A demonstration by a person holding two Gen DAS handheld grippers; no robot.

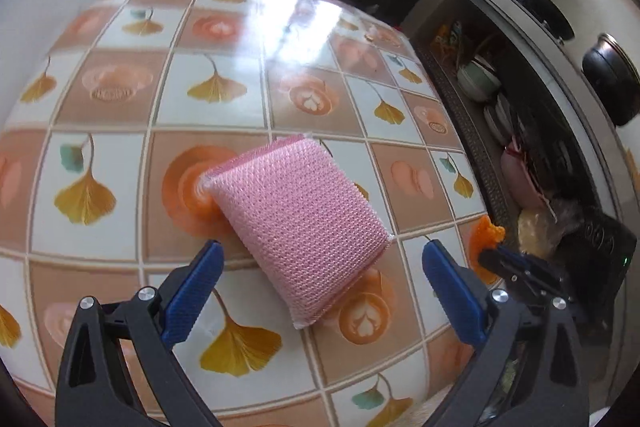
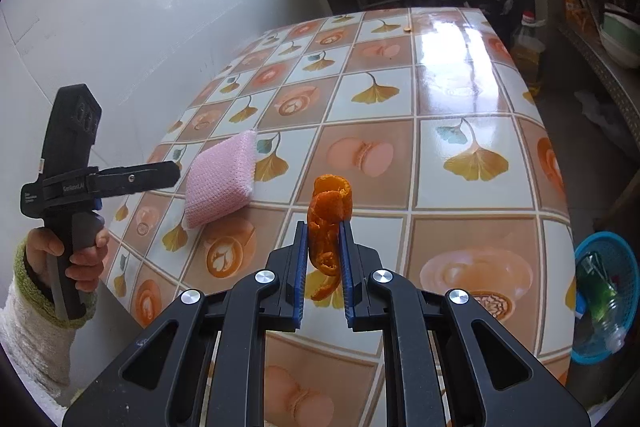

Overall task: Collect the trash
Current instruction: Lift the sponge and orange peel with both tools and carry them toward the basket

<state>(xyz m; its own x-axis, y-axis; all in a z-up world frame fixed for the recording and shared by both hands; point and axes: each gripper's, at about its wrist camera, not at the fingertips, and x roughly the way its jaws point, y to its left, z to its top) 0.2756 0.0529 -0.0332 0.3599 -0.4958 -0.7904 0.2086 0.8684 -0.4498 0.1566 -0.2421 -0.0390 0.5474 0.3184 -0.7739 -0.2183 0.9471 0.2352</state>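
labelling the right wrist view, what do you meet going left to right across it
hand on the left gripper → pink sponge → orange peel in the right gripper → blue basket past the table edge

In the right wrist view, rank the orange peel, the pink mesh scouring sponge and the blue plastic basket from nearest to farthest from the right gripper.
1. Curled orange peel: clamped between the right gripper's blue pads.
2. Pink mesh scouring sponge: on the patterned table, ahead and to the left.
3. Blue plastic basket: off the table's right edge, down below it.
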